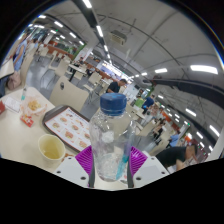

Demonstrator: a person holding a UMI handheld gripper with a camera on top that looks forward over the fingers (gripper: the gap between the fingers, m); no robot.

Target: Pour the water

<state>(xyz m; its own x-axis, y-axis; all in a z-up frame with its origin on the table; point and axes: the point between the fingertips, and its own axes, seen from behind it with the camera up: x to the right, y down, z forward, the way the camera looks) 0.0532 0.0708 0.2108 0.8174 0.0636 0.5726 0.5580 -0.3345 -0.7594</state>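
The claw [110, 163] is closed on a clear plastic water bottle [108, 140], with the purple pads [84, 158] pressing its lower body from left and right. The bottle stands upright between the fingers, its blue cap [113, 102] in place on top, and it appears lifted above the desk [20, 135] rather than resting on it, though the contact point under the bottle is hidden. The contents of the bottle cannot be judged with certainty; the body is transparent and ribbed. To the left of the bottle, near the claw, a pale yellow-green cup [51, 148] sits on the desk, open mouth up, apart from the bottle. Farther back and left of the bottle lies a tray [68, 125] carrying printed paper with small pictures. At the far left of the desk stand further items, among them a second bottle [24, 96] and a plate of food [34, 105], too small to detail. Beyond, a large hall with rows of tables [85, 72], ceiling strip lights [203, 69] and seated people [176, 143] on the right.
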